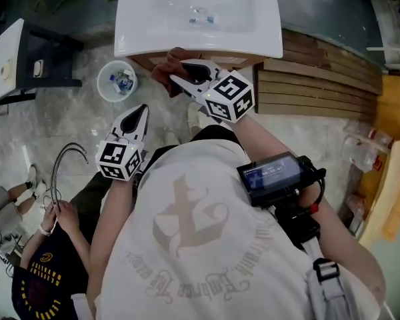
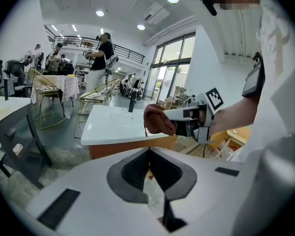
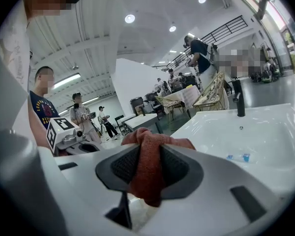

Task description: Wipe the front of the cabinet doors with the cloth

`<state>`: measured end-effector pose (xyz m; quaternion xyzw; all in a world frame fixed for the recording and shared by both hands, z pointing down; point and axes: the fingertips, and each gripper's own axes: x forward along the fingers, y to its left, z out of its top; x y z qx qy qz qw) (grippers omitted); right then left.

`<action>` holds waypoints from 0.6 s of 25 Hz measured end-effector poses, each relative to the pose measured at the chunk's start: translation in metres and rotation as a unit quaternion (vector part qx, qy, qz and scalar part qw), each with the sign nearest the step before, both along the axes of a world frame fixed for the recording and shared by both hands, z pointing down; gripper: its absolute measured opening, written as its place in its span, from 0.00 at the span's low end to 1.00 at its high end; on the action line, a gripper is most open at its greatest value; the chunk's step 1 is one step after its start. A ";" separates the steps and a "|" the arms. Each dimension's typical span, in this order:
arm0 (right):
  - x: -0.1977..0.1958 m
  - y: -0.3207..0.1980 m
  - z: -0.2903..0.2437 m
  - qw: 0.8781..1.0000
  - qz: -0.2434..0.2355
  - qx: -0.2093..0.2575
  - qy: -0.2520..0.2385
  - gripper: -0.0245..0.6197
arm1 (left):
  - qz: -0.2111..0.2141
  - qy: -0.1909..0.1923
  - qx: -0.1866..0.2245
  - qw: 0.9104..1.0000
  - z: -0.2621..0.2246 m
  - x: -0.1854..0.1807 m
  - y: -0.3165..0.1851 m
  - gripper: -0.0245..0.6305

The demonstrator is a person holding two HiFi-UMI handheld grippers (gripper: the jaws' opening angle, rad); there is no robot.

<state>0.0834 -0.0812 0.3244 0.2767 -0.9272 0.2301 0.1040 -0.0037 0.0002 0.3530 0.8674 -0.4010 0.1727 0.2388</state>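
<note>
right gripper (image 3: 147, 154) clamped on bunched rust cloth (image 1: 164, 74), by the wooden cabinet door (image 2: 123, 150) under the basin (image 1: 253, 19) | left gripper (image 2: 148, 154) closed, empty | risk: we expect the cloth to pull free, or a jaw to scrape the wood

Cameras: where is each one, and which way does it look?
Head view: on the person's head, looking down at sink, shirt, left tongs, right tongs.
Left gripper view: on the shut left tongs, facing the right tongs.
Right gripper view: on the right tongs, facing across the sink.
All share the cloth and sink.
</note>
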 end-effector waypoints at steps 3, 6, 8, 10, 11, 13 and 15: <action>0.007 -0.002 0.010 1.000 -0.003 -0.012 -0.005 0.24 | 0.004 -0.002 -0.007 1.000 0.003 0.013 -0.008 0.06; 0.021 0.001 0.030 1.000 -0.002 -0.027 0.001 0.24 | 0.010 -0.010 -0.018 1.000 0.014 0.027 -0.007 0.06; 0.034 0.003 0.045 0.999 0.008 -0.038 0.009 0.24 | 0.015 -0.017 -0.030 0.999 0.022 0.033 -0.004 0.06; 0.050 0.002 0.058 0.998 0.024 -0.051 0.012 0.24 | 0.020 -0.024 -0.038 0.999 0.027 0.039 -0.002 0.06; 0.058 0.003 0.064 0.998 0.031 -0.058 0.014 0.24 | 0.022 -0.026 -0.040 0.999 0.028 0.042 -0.001 0.06; 0.073 0.004 0.075 0.996 0.040 -0.071 0.020 0.24 | 0.023 -0.027 -0.044 0.998 0.031 0.047 0.000 0.06; 0.083 0.003 0.088 0.995 0.047 -0.084 0.030 0.24 | 0.021 -0.025 -0.048 0.998 0.034 0.047 -0.003 0.06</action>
